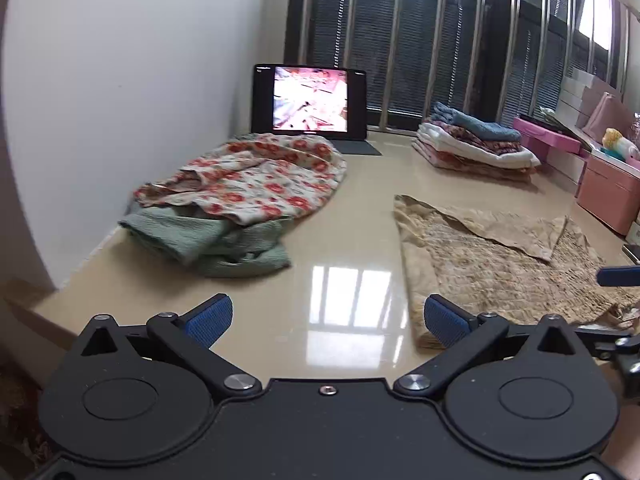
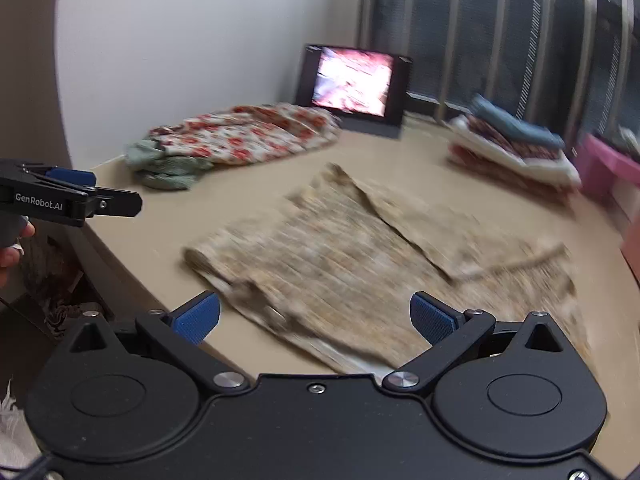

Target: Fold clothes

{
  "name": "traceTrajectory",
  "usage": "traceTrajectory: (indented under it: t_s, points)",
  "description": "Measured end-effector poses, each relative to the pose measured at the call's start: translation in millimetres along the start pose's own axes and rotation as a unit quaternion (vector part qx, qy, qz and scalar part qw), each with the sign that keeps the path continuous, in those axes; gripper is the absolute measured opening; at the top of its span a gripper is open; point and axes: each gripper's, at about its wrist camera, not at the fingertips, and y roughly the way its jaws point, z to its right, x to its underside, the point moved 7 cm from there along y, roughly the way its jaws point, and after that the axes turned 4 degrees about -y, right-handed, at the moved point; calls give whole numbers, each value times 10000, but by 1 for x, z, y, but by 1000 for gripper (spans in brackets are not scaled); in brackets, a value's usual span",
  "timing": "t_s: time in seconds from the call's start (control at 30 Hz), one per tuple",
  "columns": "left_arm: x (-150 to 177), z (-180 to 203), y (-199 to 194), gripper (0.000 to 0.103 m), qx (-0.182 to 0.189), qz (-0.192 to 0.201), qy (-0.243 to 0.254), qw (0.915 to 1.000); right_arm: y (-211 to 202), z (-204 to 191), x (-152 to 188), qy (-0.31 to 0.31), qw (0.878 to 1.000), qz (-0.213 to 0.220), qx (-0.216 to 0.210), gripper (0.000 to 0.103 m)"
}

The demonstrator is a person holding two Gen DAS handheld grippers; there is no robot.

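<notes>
A beige patterned garment [image 1: 496, 264] lies partly folded and flat on the glossy tan table [image 1: 344, 240]; it also shows, blurred, in the right wrist view [image 2: 360, 268]. My left gripper [image 1: 328, 320] is open and empty, low over the table just left of the garment's near left edge. My right gripper [image 2: 316, 316] is open and empty, above the garment's near edge. The left gripper shows side-on at the left of the right wrist view [image 2: 80, 200]. A tip of the right gripper [image 1: 618, 276] shows at the right edge of the left wrist view.
A floral garment [image 1: 256, 180] lies heaped on a green cloth [image 1: 208, 244] at the back left by the wall. A tablet [image 1: 310, 102] stands at the back. A stack of folded clothes [image 1: 476, 144] sits back right. Pink boxes [image 1: 608, 188] line the right side.
</notes>
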Motion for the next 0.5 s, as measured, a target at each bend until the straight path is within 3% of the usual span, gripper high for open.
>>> traceTrajectory:
  t_s: [0.2, 0.4, 0.5]
  points:
    - [10, -32, -5, 103, -136, -105, -319, 9993, 28, -48, -26, -521, 9981, 204, -256, 101]
    - [19, -52, -8, 103, -247, -178, -419, 9987, 63, -76, -32, -519, 9981, -53, -336, 85]
    - [22, -57, -6, 103, -264, -246, -503, 9981, 75, -85, -30, -512, 9983, -253, -112, 78]
